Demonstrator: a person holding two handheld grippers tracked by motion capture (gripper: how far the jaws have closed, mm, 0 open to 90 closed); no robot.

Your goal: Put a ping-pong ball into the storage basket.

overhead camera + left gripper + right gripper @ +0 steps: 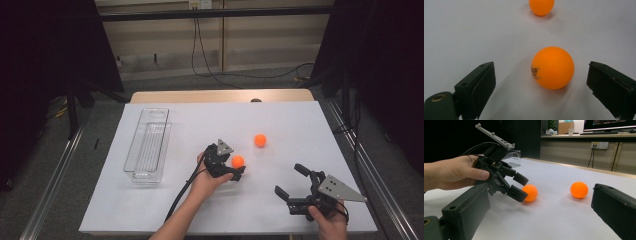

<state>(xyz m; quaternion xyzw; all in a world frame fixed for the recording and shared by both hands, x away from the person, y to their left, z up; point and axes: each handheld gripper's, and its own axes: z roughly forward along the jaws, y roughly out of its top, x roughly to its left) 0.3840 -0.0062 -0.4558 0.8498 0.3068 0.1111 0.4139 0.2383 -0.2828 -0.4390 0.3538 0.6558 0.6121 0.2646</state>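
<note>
Two orange balls lie on the white table sheet (165,210). The nearer ball (238,161) (552,67) (530,193) sits on the sheet between the jaws of my left gripper (231,165) (541,67) (522,186), which is open and does not touch it. The second ball (260,140) (541,7) (579,190) rests a little farther back and to the right, on its own. My right gripper (288,179) (541,197) is open and holds nothing, low over the sheet near the front right, its jaws pointing toward the balls.
A clear plastic bin (147,145) stands lengthwise at the left of the sheet, with nothing visible inside. The wooden table edge (220,96) runs along the back. Black cables trail across the floor behind.
</note>
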